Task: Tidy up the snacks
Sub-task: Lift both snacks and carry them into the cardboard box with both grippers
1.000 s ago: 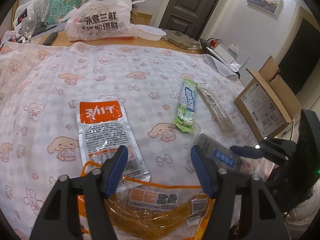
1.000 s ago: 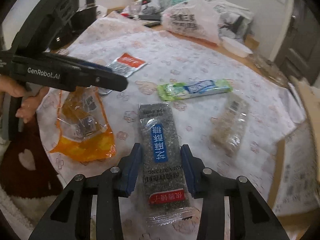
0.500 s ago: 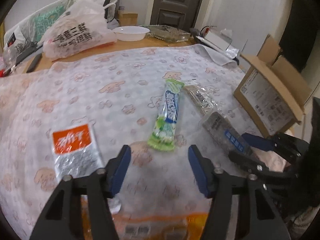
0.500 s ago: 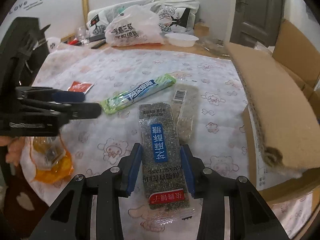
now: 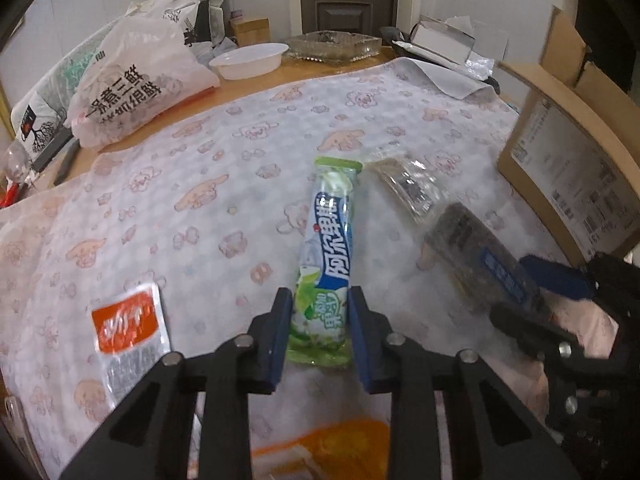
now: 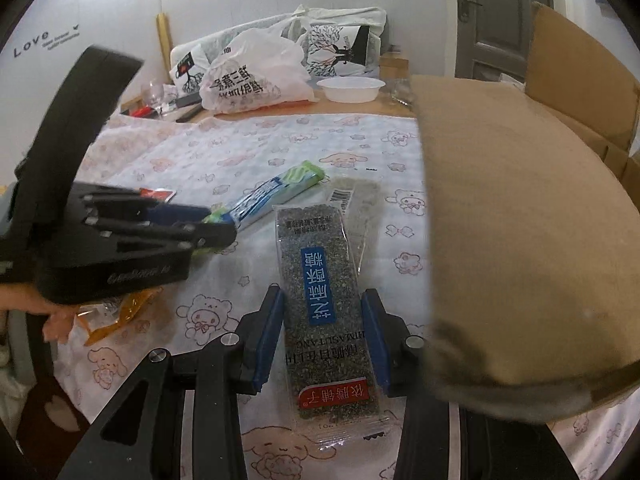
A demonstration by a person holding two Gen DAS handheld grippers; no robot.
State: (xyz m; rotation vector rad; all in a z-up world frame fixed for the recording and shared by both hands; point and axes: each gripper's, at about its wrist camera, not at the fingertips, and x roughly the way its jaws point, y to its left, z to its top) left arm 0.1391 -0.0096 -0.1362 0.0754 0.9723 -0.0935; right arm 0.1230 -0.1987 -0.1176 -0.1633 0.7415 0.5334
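My left tongs (image 5: 318, 334) have just been closing, and their blue pads now pinch the near end of the green-and-blue candy stick pack (image 5: 330, 256), which lies lengthwise on the bench's cartoon-print cloth (image 5: 192, 200) and points away toward the far side. From the right wrist view I see the same pack (image 6: 280, 190) running diagonally out of the left tongs (image 6: 218, 226).

My right tongs (image 6: 324, 340) are clamped on the sides of the black sesame candy bar (image 6: 326, 304) with the blue label, and the clear wrapper's end sticks out toward the camera. I cannot tell whether the bar is lifted or resting on the cloth. Its far end overlaps a clear-wrapped pale snack bar (image 6: 360, 204) lying just beside the candy stick pack.

An orange-and-silver sachet (image 5: 128, 336) lies flat on the cloth to the left of the left tongs, well apart from the bars. An orange transparent bag (image 5: 320, 452) sits at the near edge beneath the left tongs. An open cardboard box (image 5: 576, 152) stands at the right edge of the bench, and its brown flap (image 6: 520, 240) fills the right side of the right wrist view. At the far end I see a white plastic shopping bag (image 5: 132, 84) and a white bowl (image 5: 248, 60).
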